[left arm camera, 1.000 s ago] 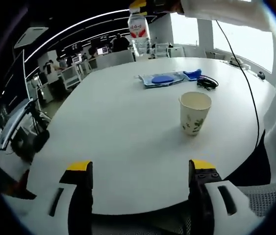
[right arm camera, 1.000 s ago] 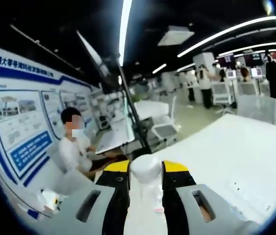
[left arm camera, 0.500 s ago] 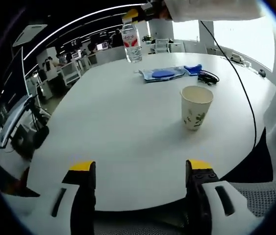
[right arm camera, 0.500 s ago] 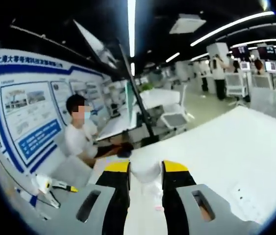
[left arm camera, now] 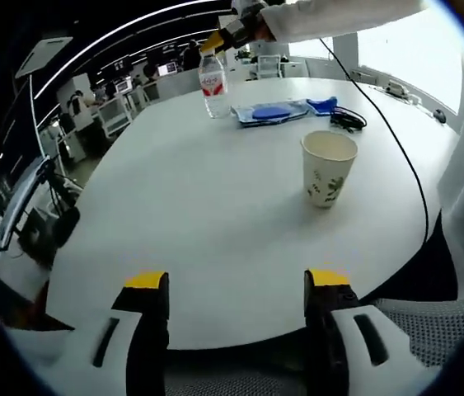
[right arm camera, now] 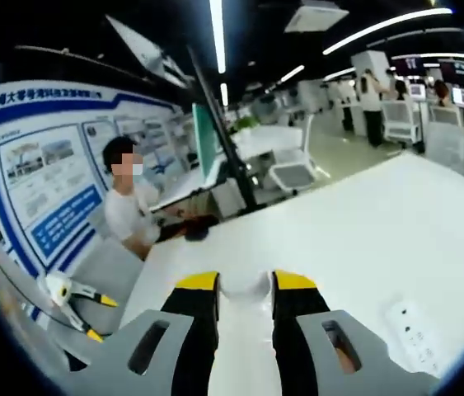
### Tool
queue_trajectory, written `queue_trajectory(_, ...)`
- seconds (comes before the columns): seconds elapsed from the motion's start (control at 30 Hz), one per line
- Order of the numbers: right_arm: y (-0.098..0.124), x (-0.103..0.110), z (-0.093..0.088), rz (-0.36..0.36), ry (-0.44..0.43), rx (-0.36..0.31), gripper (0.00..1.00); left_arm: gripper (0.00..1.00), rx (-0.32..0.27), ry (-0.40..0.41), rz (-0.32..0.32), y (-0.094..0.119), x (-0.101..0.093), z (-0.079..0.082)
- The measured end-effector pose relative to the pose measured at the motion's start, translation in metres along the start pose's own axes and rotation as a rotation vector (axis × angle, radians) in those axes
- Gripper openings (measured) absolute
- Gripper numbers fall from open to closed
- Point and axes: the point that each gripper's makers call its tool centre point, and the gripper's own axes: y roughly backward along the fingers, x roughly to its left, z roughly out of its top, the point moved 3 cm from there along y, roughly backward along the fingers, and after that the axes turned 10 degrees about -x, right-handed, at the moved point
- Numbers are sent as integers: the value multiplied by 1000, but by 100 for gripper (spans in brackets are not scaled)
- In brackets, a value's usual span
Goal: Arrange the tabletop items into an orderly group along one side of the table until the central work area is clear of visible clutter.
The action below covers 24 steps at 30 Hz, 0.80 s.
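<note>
A clear water bottle (left arm camera: 213,81) with a red label stands upright at the far side of the white table (left arm camera: 199,206), its base at or just above the top. My right gripper (left arm camera: 225,35) comes in from above and is shut on the bottle's neck. In the right gripper view the bottle's white cap (right arm camera: 244,285) sits between the yellow-tipped jaws of the right gripper (right arm camera: 246,282). A patterned paper cup (left arm camera: 327,172) stands upright mid-table. My left gripper (left arm camera: 236,282) hangs open over the near edge, holding nothing.
A blue pouch (left arm camera: 271,112) and a coiled black cable (left arm camera: 347,120) lie right of the bottle. A thin cable (left arm camera: 409,157) trails across the table's right side. A white power socket (right arm camera: 413,326) sits in the tabletop. A seated person (right arm camera: 128,216) and office chairs lie beyond.
The right gripper has brought the bottle down from above the far edge to the tabletop, left of the blue pouch. The left gripper and the cup have stayed in place.
</note>
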Motion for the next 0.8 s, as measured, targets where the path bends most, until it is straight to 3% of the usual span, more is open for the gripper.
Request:
queue_trajectory(0.6,-12,-23,-4,29,45,76,21,60,30,-3,-16,-3,-2,-5)
queue_trajectory(0.8,-24,-22,11,50,44,46,22,60,40,-5,-27,-4,-3,-7)
